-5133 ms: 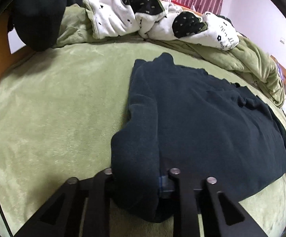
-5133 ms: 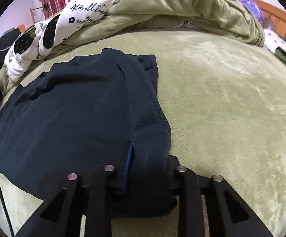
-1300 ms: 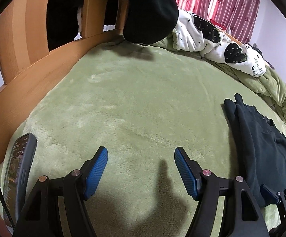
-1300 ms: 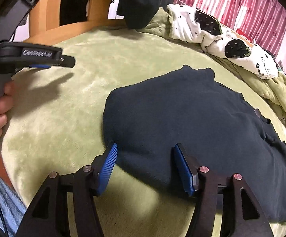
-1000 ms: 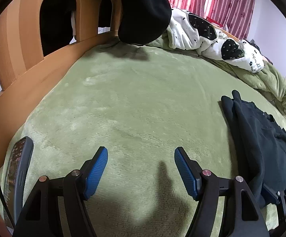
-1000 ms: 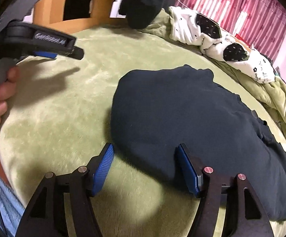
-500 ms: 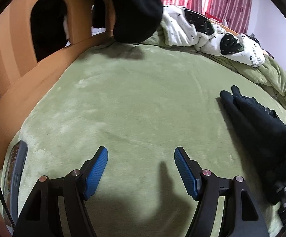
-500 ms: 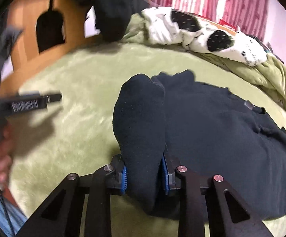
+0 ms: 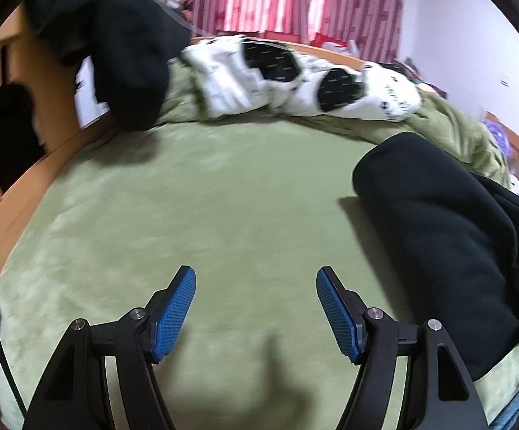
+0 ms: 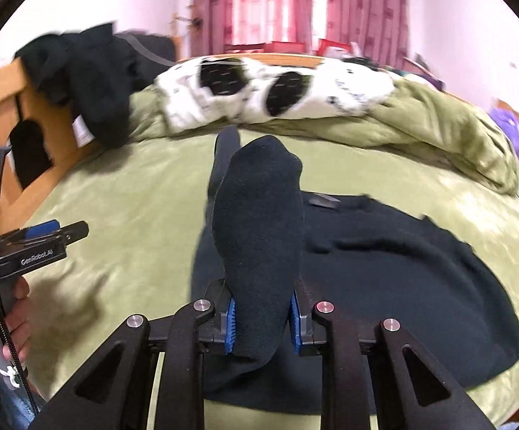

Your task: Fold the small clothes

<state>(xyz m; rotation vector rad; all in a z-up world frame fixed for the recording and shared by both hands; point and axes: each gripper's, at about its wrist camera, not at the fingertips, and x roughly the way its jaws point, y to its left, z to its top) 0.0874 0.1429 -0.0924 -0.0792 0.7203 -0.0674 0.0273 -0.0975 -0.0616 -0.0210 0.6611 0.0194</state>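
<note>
Garment: dark navy knit garment (image 10: pixel 385 279) – on the green bed cover (image 10: pixel 127 208), one fold lifted upright.
Your right gripper (image 10: pixel 262 317): jaws closing, clamped on that fold.
Your left gripper (image 9: pixel 256 304): spread wide – nothing between.

Matt knitted dark garment (image 10: pixel 259 222), plush green blanket (image 9: pixel 223 215), glossy wooden bedframe (image 9: pixel 26 71)

Left claw (image 9: pixel 256 306) agape, right claw (image 10: pixel 262 319) closing
</note>
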